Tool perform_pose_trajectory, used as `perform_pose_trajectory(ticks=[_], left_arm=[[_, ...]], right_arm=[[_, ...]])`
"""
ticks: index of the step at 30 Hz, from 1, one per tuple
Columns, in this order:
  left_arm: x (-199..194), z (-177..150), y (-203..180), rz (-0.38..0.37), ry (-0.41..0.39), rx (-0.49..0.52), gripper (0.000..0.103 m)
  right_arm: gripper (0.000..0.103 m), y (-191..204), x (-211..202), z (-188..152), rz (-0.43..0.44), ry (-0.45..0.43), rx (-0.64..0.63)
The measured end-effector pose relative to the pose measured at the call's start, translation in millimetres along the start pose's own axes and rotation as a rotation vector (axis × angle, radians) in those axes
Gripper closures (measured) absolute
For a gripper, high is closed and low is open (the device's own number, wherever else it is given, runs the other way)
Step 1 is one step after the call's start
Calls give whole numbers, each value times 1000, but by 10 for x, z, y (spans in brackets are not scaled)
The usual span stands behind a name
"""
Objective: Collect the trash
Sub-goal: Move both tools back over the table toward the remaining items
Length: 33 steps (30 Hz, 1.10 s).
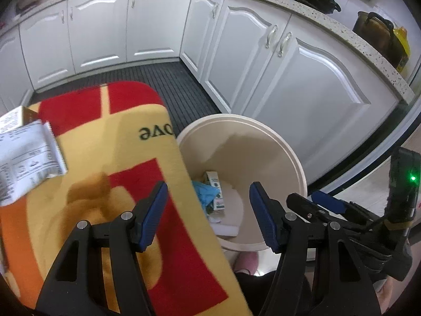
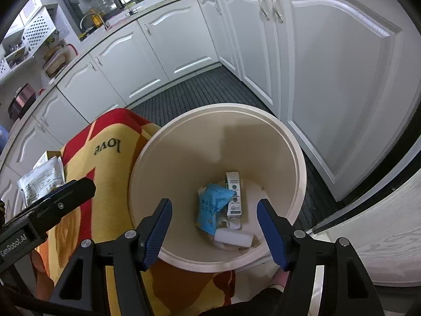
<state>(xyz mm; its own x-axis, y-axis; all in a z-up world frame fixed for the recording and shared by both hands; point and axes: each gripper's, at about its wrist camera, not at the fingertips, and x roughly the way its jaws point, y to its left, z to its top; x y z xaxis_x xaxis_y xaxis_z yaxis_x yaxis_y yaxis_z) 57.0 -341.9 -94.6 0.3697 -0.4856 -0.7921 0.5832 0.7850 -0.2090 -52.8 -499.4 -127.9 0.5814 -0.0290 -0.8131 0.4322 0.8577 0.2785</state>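
Nearest the lens, the right gripper (image 2: 214, 226) hangs over the bin (image 2: 300, 173) with its blue pads spread and nothing between them. The left gripper (image 1: 208, 216) is spread and empty too, poised over the edge of the rug (image 1: 126, 158) just beside the bin. Inside the bin lie a blue wrapper (image 2: 211, 208), a small white and green carton (image 2: 234, 194) and a white roll (image 2: 234, 238), all touching. Farther left on the rug rests a white packet (image 1: 26, 158) overlapping a cardboard box (image 1: 25, 114). Beyond, a dark ribbed mat (image 2: 200, 92) reaches the white cabinets (image 2: 329, 65).
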Motion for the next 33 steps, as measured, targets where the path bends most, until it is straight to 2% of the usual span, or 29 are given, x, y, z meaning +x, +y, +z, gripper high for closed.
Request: perform_pose_trajectory(ticks=[5,20,33], left_arm=[[-144,-36,108,35,-21,-16,40],[-572,-249,557,90,-77,-84,40],[-912,-443,850,161,-120,-103,40]], right_arm=[[34,99,-68,-19,0,-15,-20],[32,634,-212,-125,6,-39,-125],[30,1058,-321,-211,37,-54,-197]])
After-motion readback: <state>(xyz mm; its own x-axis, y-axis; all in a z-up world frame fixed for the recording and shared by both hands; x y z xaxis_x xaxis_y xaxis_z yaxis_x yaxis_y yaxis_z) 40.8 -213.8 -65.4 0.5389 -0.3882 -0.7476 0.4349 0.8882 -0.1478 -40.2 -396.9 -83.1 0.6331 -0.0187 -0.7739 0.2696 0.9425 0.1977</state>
